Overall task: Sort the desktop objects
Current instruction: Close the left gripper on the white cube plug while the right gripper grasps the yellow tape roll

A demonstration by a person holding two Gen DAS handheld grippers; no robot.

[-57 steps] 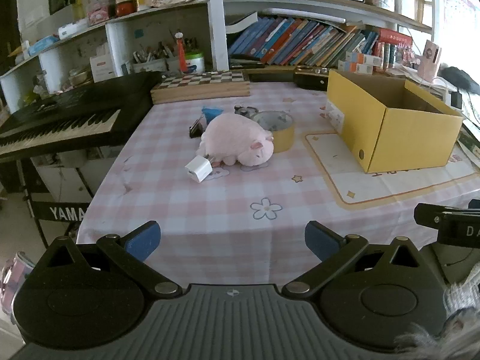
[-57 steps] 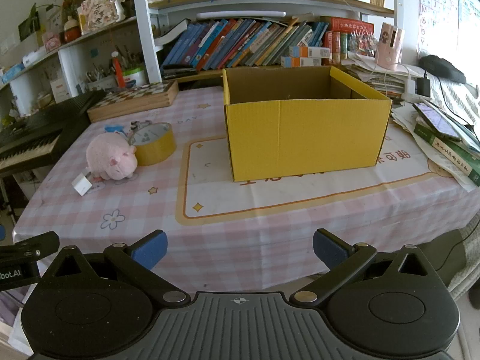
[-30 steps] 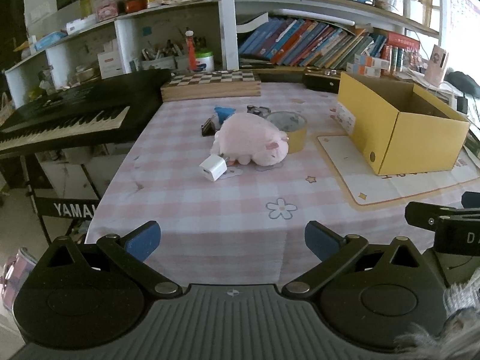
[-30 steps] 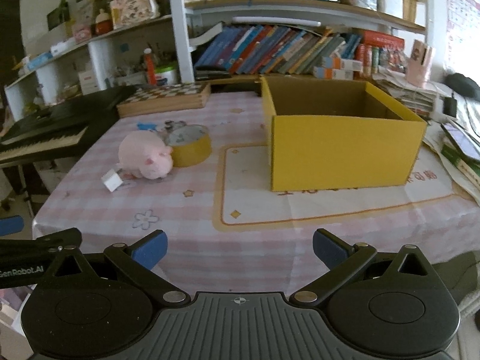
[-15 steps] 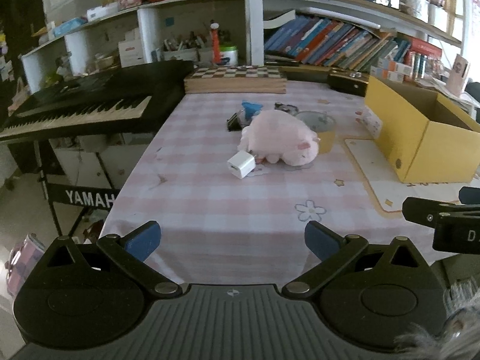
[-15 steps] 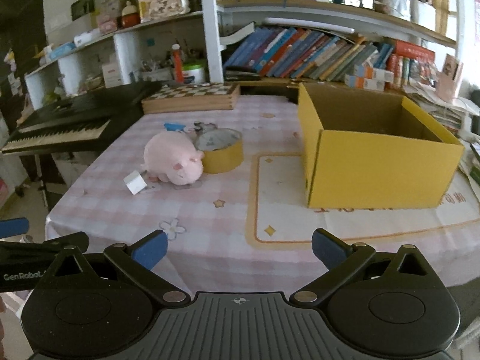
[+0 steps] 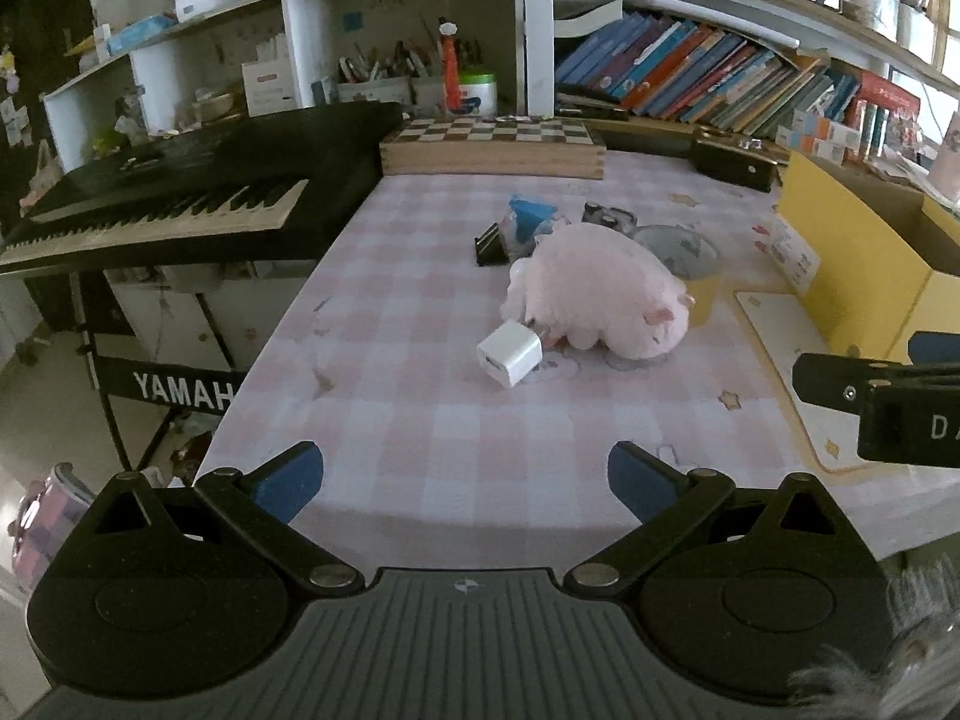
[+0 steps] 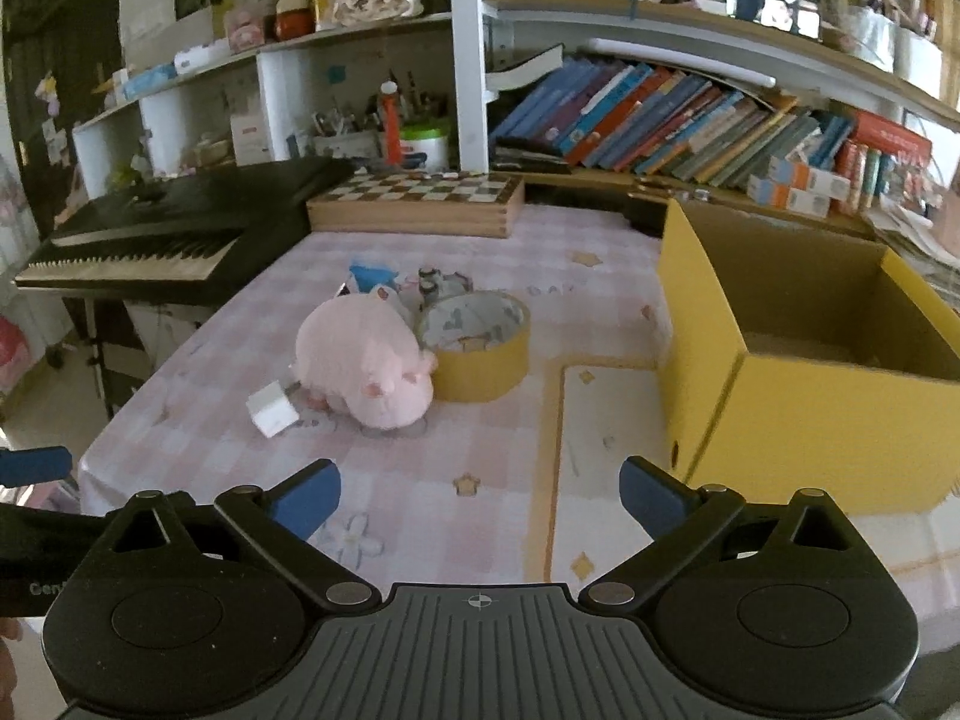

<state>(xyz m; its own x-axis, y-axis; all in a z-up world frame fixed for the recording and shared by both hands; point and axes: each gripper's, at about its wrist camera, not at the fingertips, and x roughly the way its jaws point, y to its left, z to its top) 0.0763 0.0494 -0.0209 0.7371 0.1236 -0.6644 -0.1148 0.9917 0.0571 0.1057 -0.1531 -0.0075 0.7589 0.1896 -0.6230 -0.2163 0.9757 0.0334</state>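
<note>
A pink plush pig (image 7: 600,300) (image 8: 366,366) lies mid-table. A white charger cube (image 7: 510,354) (image 8: 273,408) lies against its near-left side. A yellow tape roll (image 8: 480,348) (image 7: 690,267) stands just behind-right of the pig. A blue object (image 7: 528,216), a black clip (image 7: 489,243) and small bottles (image 8: 429,282) sit behind the pig. An open, empty yellow cardboard box (image 8: 810,360) (image 7: 864,264) stands at the right. My left gripper (image 7: 459,480) and right gripper (image 8: 480,495) are both open and empty, above the table's near edge, short of the objects.
A black keyboard (image 7: 180,198) on its stand adjoins the table's left edge. A wooden chessboard box (image 8: 414,204) lies at the back. Shelves of books (image 8: 660,114) line the far wall. A black case (image 7: 732,165) sits at the back right.
Both grippers have moved forward and left toward the pig and charger, which now look larger. Both stay open. No object on the table has moved.
</note>
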